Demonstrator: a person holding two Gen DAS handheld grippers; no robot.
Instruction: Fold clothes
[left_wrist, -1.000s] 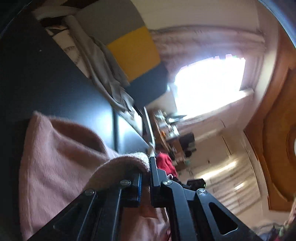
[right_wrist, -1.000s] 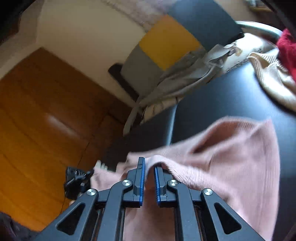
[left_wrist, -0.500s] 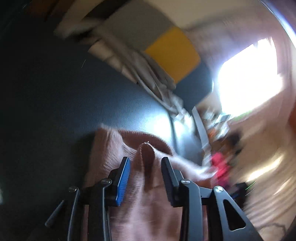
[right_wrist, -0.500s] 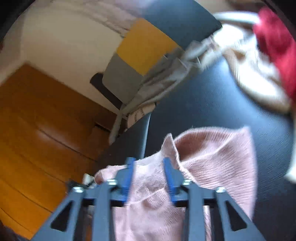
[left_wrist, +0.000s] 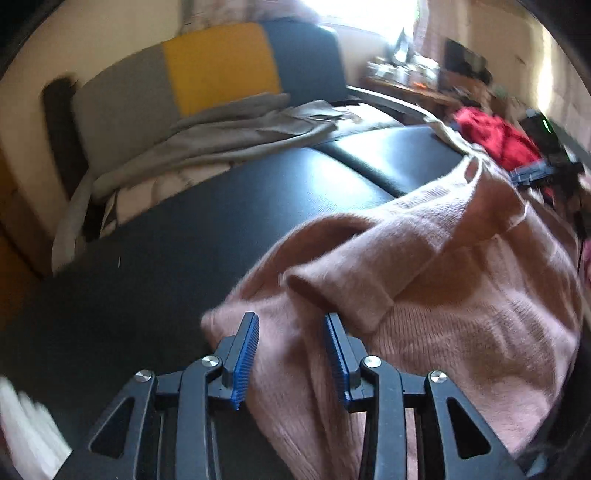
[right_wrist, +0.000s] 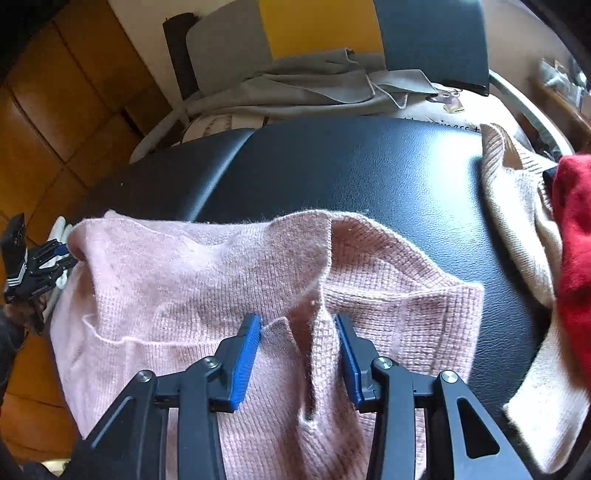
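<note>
A pink knit sweater lies in loose folds on a black padded table. It also shows in the left wrist view, with a raised fold across its middle. My left gripper is open, its jaws apart just above the sweater's near left part. My right gripper is open over the sweater, with a small raised ridge of knit between its jaws, not pinched. The left gripper shows at the sweater's far left edge in the right wrist view.
A beige knit garment and a red garment lie at the table's right end. A grey garment is draped over a chair with a grey, yellow and dark blue back behind the table. Wooden floor lies to the left.
Both grippers were shut on the sweater a second ago. They opened and let it go, and the sweater now lies on the table. Both cameras swung to a level view.
</note>
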